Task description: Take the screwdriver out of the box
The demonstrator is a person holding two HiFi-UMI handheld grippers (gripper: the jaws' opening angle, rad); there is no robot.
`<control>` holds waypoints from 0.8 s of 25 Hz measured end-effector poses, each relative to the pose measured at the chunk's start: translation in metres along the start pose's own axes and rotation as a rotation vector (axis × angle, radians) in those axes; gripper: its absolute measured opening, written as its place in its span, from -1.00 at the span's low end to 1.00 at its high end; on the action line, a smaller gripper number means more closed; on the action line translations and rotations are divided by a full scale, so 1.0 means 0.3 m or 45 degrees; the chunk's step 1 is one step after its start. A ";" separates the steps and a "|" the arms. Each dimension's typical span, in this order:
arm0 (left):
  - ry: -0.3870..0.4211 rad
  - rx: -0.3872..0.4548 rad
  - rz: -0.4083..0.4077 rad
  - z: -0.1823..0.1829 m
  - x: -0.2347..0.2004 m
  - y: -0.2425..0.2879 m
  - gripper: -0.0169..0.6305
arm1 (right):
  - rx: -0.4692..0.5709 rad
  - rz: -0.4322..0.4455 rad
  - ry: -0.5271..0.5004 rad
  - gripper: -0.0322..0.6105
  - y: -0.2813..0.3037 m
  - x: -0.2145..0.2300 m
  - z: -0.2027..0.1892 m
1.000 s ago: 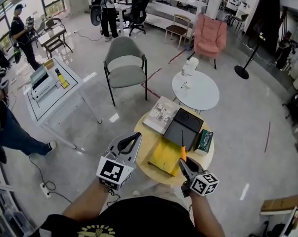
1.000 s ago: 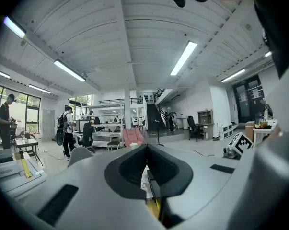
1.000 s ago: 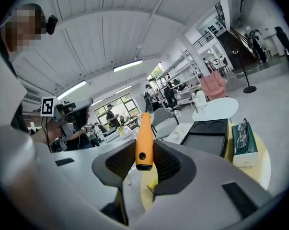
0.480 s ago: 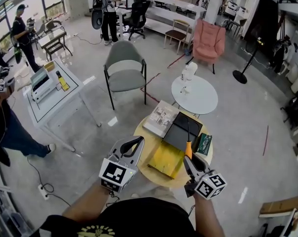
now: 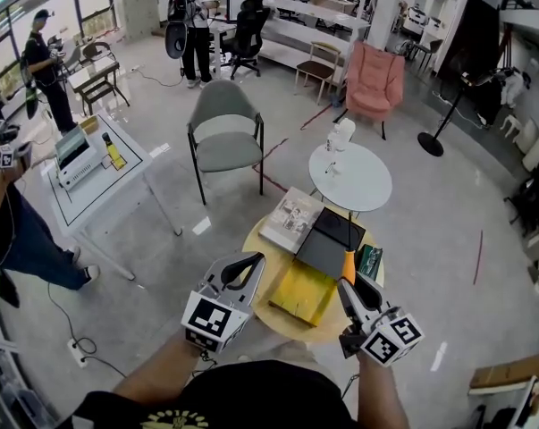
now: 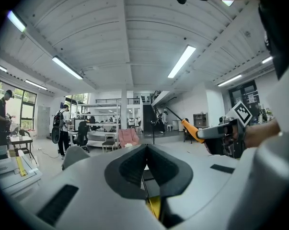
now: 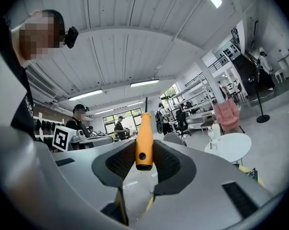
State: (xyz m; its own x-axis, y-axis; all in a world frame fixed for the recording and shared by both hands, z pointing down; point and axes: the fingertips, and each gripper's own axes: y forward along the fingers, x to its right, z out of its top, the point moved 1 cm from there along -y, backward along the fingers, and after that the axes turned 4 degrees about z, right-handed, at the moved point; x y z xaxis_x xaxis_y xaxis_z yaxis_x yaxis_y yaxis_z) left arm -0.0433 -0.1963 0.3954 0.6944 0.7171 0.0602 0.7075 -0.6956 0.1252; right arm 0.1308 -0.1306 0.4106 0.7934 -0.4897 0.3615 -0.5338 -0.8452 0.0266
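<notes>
The screwdriver [image 7: 144, 145] is clamped by its orange handle between the pads of the right gripper [image 5: 354, 289]. Its dark shaft points up and away from the person. In the right gripper view only the open room is seen behind it, so it is judged to be clear of the black box [image 5: 323, 248], in the air above the box's near right edge. The box lies open on the round wooden table [image 5: 296, 327], with a book [image 5: 291, 217] beyond its left side, a yellow pad [image 5: 302, 293] just in front of it and a small green item [image 5: 370, 262] at its right.

The step in hand is judged to be the end of the lift-out, so the task's main demand appears to be met. What remains is a judgement only. The grip must be kept firm on the handle while the tool is carried clear of the table's contents, and a bare spot must be chosen if it is to be set down.

The right gripper is held roughly level, above the table's right edge, its marker cube turned toward the head camera. The left gripper [image 5: 247, 264] is held over the table's left rim and also points roughly level. Its jaws are closed together with nothing between them.
</notes>
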 end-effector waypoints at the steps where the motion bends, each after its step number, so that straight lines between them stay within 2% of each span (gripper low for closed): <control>1: 0.005 0.005 0.000 -0.005 -0.003 -0.002 -0.91 | 0.006 0.005 -0.014 -0.50 0.000 -0.011 0.013; 10: 0.004 0.016 -0.023 -0.006 -0.004 -0.030 -0.91 | 0.055 0.017 -0.086 -0.50 -0.016 -0.094 0.110; 20: 0.008 0.003 -0.096 -0.020 0.063 -0.023 -0.91 | 0.016 -0.015 -0.111 -0.50 -0.065 -0.122 0.094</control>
State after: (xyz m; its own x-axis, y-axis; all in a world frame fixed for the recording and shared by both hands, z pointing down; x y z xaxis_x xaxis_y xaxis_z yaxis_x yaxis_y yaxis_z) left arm -0.0360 -0.1777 0.4015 0.6380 0.7679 0.0566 0.7583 -0.6394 0.1274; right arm 0.1205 -0.1022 0.3707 0.8222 -0.4962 0.2788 -0.5212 -0.8532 0.0183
